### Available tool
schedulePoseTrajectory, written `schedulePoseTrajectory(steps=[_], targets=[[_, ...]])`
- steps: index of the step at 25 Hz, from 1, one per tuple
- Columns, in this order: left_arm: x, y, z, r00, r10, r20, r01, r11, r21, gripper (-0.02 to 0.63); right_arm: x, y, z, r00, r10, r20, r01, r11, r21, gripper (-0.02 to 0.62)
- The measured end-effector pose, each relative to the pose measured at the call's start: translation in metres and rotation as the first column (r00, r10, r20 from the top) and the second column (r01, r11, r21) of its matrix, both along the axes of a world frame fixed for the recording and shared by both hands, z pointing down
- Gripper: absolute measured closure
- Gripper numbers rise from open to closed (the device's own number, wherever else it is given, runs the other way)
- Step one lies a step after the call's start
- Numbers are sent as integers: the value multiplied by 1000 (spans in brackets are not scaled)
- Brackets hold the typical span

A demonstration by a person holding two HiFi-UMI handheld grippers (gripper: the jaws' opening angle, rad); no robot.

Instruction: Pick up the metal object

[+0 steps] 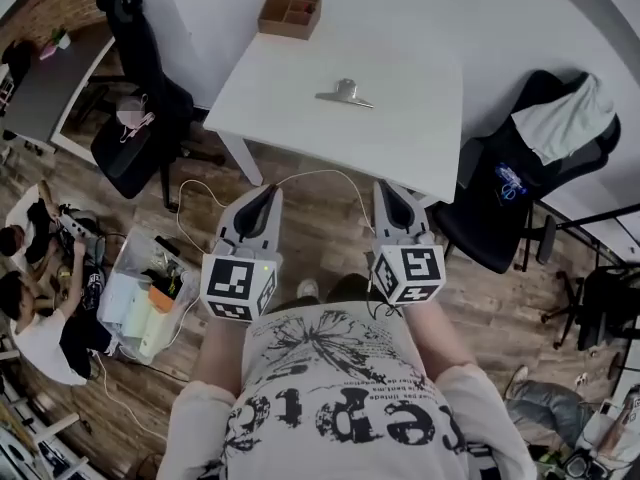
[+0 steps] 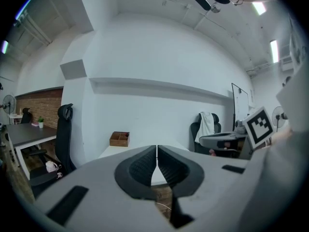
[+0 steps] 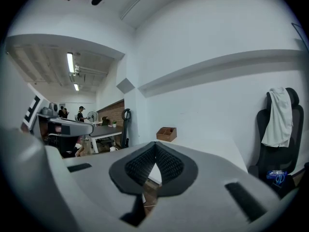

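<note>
Jaws on my left gripper (image 1: 266, 193) and right gripper (image 1: 388, 190) are closed and empty. Unopened, I reckon they'd shove the flat silvery metal clip (image 1: 345, 93) across the white surface (image 1: 420, 118).

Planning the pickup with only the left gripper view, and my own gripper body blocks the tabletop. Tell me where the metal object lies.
Observer: The metal object lies flat on the white table, nearer you than the wooden box and apart from it.
Operator: Now the other side.
Observer: The right gripper is shut, with nothing between its jaws.
Operator: Place both against the table.
Observer: In the head view it and the left gripper hang at the table's near side, well apart from the object.
</note>
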State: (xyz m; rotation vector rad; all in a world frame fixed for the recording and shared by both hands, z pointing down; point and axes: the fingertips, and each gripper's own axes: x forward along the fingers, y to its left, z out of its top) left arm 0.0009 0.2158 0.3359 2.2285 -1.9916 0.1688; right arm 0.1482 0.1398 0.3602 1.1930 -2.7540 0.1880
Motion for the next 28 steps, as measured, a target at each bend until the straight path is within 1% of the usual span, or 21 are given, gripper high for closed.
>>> schedulePoseTrajectory(steps=[4, 9, 17, 21, 24, 28], targets=[[-22, -33, 15, 1000, 14, -16, -14, 999, -30, 595, -20, -35, 14, 999, 21, -24, -22, 999, -29, 603], [-44, -89, 31, 1000, 21, -23, -22, 999, -47, 595, -45, -92, 31, 999, 20, -42, -22, 999, -44, 603], [-84, -215, 29, 999, 39, -5, -40, 998, -43, 595, -87, -217, 49, 998, 9, -66, -16, 995, -98, 603], [-100, -273, 29, 998, 59, 2, -59, 998, -38, 594, -102, -273, 58, 997, 15, -75, -24, 991, -129, 603], [-110, -307, 35, 997, 78, -6, -78, 996, -44, 595, -112, -303, 72, 995, 20, -93, -36, 985, -167, 603], [-118, -339, 46, 992, 128, -19, -129, 990, -59, 595, -124, -326, 96, 992, 26, -125, -54, 971, -232, 603]])
